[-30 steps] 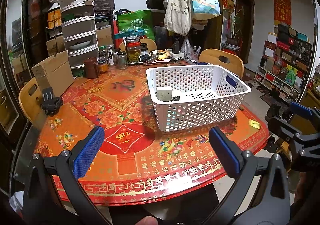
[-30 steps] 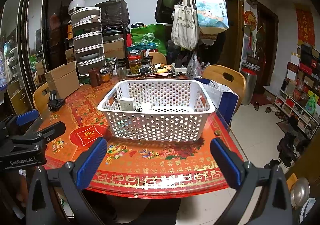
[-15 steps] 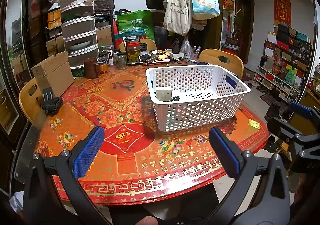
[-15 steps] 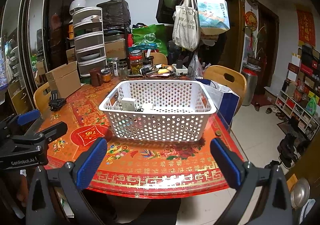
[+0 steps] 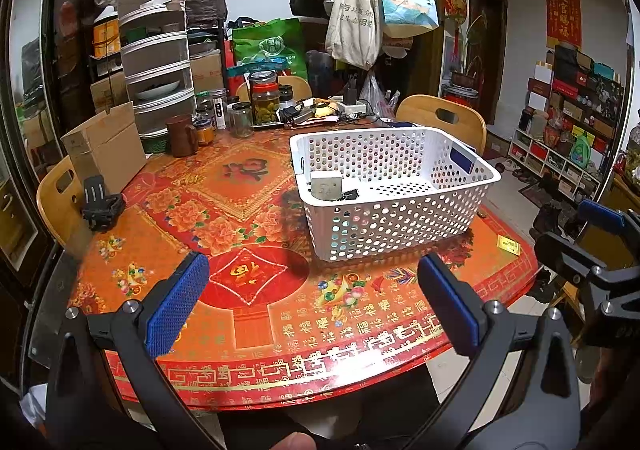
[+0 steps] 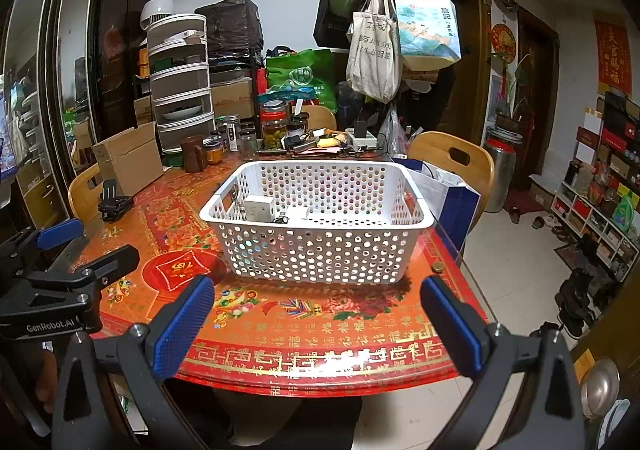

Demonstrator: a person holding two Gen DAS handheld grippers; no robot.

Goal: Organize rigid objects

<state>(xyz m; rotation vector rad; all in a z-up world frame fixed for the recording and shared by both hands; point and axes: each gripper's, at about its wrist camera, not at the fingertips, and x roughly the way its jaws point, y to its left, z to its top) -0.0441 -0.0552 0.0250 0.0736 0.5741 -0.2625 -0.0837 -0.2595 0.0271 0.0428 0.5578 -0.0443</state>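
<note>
A white perforated basket stands on the round red table; it also shows in the right wrist view. Inside it lie a grey-white box and small dark items. A black clip-like object sits at the table's left edge. My left gripper is open and empty, held above the near table edge, well short of the basket. My right gripper is open and empty, in front of the basket.
Jars, a brown mug, a cardboard box and a stacked plastic drawer unit crowd the far side. Wooden chairs ring the table. A small yellow packet lies near the right edge.
Both views have shifted only slightly; the right gripper has drawn back a little from the basket. Both grippers stay open and empty.
</note>
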